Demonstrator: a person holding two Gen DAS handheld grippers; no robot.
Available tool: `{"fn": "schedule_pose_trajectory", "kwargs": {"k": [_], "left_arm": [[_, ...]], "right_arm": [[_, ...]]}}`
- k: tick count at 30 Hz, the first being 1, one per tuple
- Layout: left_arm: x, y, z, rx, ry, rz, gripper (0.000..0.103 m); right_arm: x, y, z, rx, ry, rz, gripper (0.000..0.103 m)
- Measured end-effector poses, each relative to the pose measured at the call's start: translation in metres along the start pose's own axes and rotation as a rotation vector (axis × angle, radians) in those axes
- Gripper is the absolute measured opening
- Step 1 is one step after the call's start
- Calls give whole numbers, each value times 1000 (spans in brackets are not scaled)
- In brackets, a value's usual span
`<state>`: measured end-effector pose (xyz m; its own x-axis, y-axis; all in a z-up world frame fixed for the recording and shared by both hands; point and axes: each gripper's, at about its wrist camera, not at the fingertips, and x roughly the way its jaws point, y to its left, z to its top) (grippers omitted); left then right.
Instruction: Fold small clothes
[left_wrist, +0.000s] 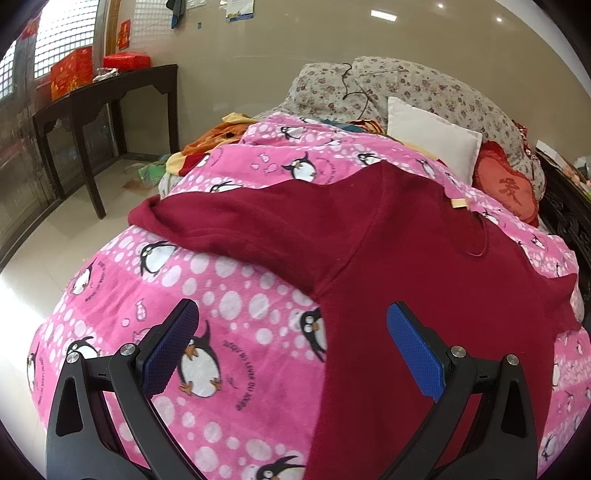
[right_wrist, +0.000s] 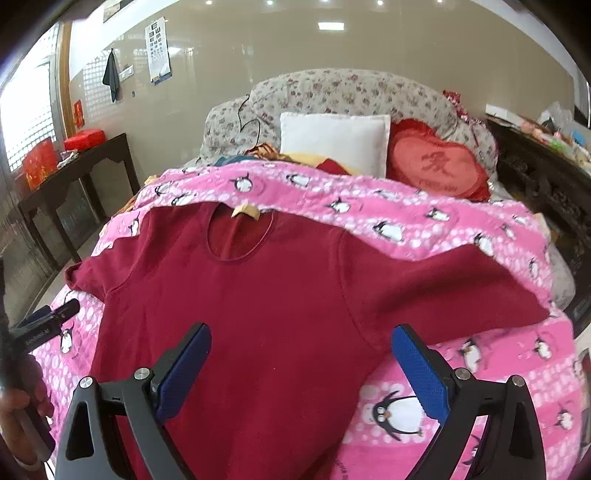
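Left gripper (left_wrist: 291, 354) spread wide, nothing pinched — hovers over the pink penguin blanket (left_wrist: 221, 295); bare blanket under and left of its left finger, floor beyond the blanket's left edge. Dark red shirt (left_wrist: 388, 277) lies flat ahead and to its right, side hem running under its right finger, left sleeve stretching ahead-left. Right gripper (right_wrist: 301, 369) also spread wide, empty, over the shirt's lower body (right_wrist: 258, 314); neckline with tan tag (right_wrist: 246, 212) straight ahead, right sleeve ahead-right of its right finger, open blanket below that sleeve. White pillow (right_wrist: 332, 140) far ahead.
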<state>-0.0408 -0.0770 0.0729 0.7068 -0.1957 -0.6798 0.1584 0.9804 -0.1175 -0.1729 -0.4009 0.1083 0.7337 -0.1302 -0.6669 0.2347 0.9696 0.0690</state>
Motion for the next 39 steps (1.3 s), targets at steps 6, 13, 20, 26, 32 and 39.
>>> {"fn": "schedule_pose_trajectory", "kwargs": {"k": [6, 13, 20, 26, 32, 39], "left_arm": [[-8, -16, 1, 15, -11, -36, 102], [-16, -34, 0, 68, -36, -56, 102], [-13, -35, 4, 69, -33, -58, 102], [-6, -33, 4, 64, -23, -52, 102], [1, -25, 3, 42, -10, -48, 102], [16, 18, 7, -102, 40, -84, 102]], "right_arm": [[-25, 9, 8, -28, -22, -10, 98], [-26, 26, 11, -40, -41, 6, 98], [-11, 43, 13, -62, -54, -22, 98], [3, 49, 14, -69, -46, -29, 98], [17, 50, 11, -57, -24, -7, 98], [52, 57, 8, -24, 0, 65, 97]]}}
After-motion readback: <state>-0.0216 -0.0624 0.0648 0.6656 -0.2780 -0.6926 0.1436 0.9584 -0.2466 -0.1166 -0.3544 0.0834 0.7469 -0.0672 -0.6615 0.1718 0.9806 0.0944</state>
